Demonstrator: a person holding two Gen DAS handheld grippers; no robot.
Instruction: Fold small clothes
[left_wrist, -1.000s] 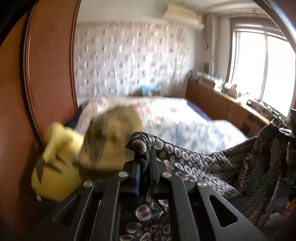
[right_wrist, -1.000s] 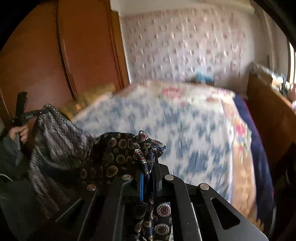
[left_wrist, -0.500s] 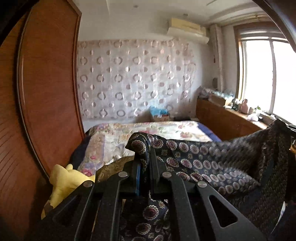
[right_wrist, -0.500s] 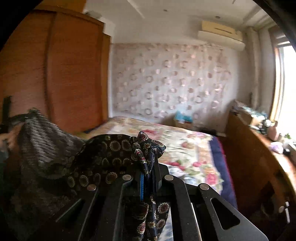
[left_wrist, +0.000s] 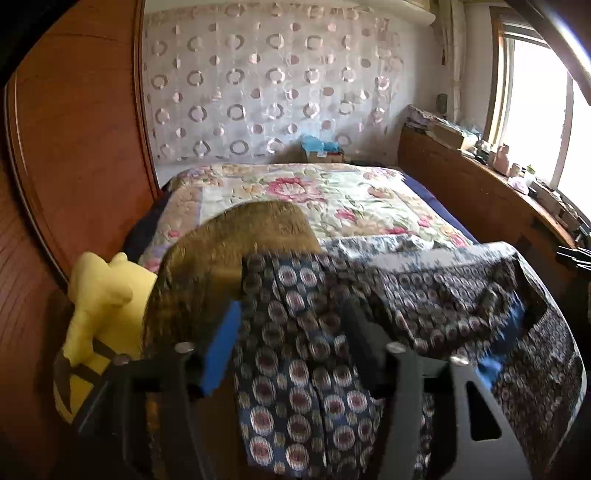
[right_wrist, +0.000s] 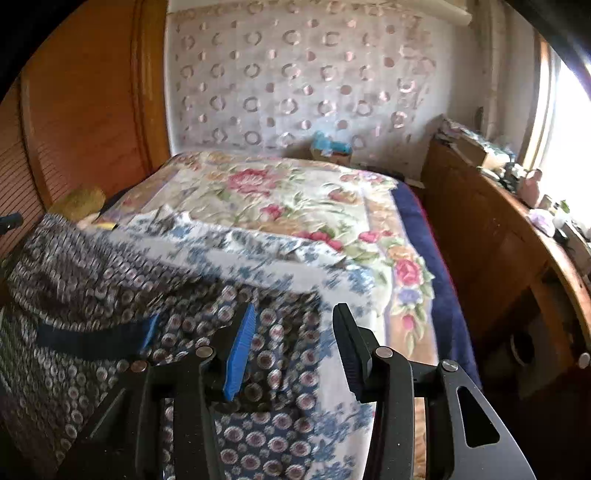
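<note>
Left wrist view: left gripper (left_wrist: 291, 332) has just been opening; its jaws stand apart and the dark medallion-print garment (left_wrist: 424, 295) lies between them, pressed by neither pad. The garment spreads over the near end of the bed (left_wrist: 332, 192), across a blue-and-white floral sheet (left_wrist: 369, 245). A yellow plush toy (left_wrist: 99, 306) and a brown furry cushion (left_wrist: 229, 254) sit to the left, by the wooden headboard panel (left_wrist: 81, 147).

Right wrist view: right gripper (right_wrist: 295, 343) has also just been opening, jaws parted, with the garment's edge under the gap and not clamped. The cloth runs away to the left.

Judgement: the lay-down step; the piece is released flat for folding. Next move likely calls for regrasping an edge or corners and carrying them across; cloth looks rumpled, so smoothing first may help.
</note>
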